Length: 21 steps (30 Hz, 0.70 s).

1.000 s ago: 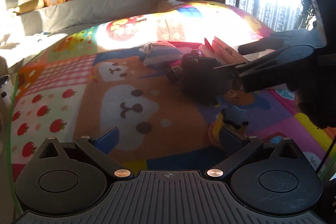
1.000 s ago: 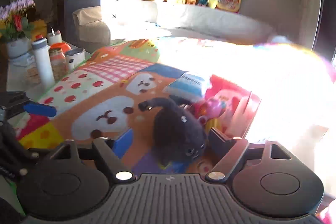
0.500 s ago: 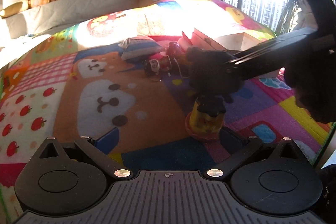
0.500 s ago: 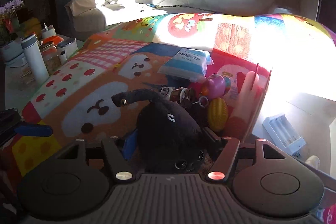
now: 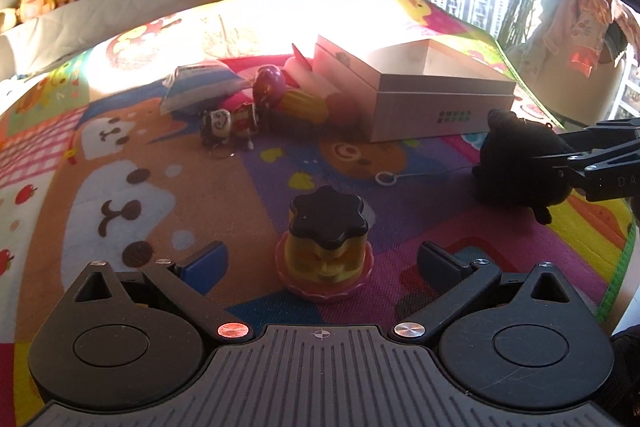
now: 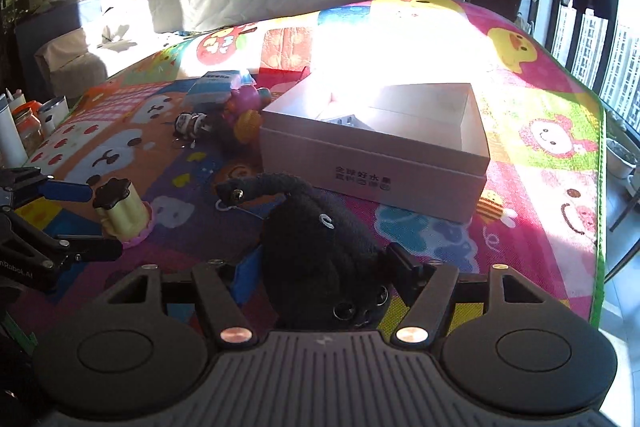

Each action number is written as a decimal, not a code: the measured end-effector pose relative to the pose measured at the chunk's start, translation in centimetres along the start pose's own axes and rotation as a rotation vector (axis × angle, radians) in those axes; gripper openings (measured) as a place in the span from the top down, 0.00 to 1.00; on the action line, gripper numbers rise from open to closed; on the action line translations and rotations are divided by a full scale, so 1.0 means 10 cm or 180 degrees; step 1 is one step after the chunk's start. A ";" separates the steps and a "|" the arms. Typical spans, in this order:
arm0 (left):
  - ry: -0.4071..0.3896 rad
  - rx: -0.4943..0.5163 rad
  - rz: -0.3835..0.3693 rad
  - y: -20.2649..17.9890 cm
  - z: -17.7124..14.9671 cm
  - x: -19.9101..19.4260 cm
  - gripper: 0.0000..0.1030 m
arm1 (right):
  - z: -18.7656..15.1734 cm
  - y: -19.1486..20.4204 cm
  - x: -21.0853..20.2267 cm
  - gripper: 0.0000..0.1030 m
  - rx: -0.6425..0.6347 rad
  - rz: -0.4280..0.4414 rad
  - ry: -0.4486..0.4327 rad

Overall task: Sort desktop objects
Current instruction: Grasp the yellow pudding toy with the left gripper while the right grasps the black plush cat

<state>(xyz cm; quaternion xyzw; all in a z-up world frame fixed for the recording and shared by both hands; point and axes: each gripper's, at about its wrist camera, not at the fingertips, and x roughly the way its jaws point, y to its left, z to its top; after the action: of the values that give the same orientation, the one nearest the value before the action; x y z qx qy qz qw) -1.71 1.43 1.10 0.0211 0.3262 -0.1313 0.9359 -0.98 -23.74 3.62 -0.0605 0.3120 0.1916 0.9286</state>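
Note:
My right gripper (image 6: 324, 263) grips a black plush toy (image 6: 316, 239) that hangs low over the play mat, just in front of the white open box (image 6: 372, 163). Its jaws are opening, with the plush between the pads and still pressed. The left wrist view shows the same plush (image 5: 520, 167) at the right, held by the right gripper (image 5: 592, 163). My left gripper (image 5: 322, 261) is open. A yellow toy with a black star-shaped cap (image 5: 326, 247) stands upright on the mat between its fingertips, untouched. The right wrist view has this toy (image 6: 120, 215) and the left gripper (image 6: 86, 221) at far left.
Left of the box (image 5: 424, 95) lie a tissue pack (image 5: 200, 83), small keychain figures (image 5: 228, 125), a purple-pink toy (image 5: 270, 87) and a yellow ribbed toy (image 5: 304, 105). A white ring on a string (image 5: 386, 179) lies mid-mat. Jars and bottles (image 6: 24, 131) stand off the mat's left edge.
The right gripper has carried the black plush to the right, from beside the small toys to the front of the white box. The left gripper has closed in on the yellow capped toy.

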 end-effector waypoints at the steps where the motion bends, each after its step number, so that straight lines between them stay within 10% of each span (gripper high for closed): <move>1: 0.0011 0.0003 0.0012 -0.01 0.00 0.02 0.00 | -0.01 0.00 0.00 0.30 0.0033 0.0011 -0.0018; 21: 0.0249 0.0032 0.0031 -0.01 -0.01 0.09 0.00 | -0.37 -0.07 0.11 0.00 0.0330 0.0201 0.0092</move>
<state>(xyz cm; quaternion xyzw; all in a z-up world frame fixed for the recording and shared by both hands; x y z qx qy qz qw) -1.09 1.17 0.51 0.0326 0.3617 -0.1275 0.9230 -1.93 -24.93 -0.05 -0.0052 0.3367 0.2036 0.9193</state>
